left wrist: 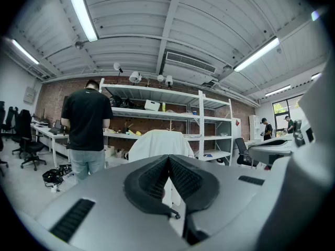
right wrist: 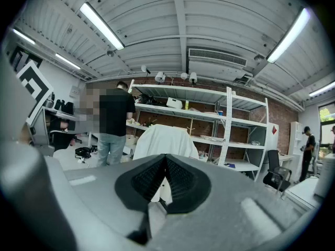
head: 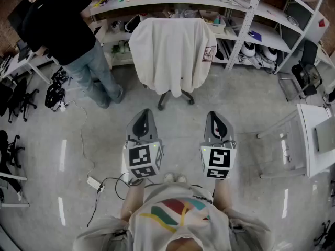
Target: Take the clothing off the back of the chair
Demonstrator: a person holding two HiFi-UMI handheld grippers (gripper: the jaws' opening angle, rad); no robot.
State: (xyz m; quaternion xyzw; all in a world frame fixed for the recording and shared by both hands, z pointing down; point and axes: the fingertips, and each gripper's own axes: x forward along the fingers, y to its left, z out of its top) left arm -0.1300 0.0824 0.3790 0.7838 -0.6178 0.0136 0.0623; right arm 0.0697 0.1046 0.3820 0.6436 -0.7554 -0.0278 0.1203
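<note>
Clothing (head: 170, 54), 1 piece, on 1 chair (head: 176, 95); left claw (head: 146, 111), right claw (head: 213, 114) both closed.

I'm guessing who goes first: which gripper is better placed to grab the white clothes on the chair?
Probably left, barely: the left gripper sits in front of the white clothes, the right gripper by their edge. Both are shut, equally far.
</note>
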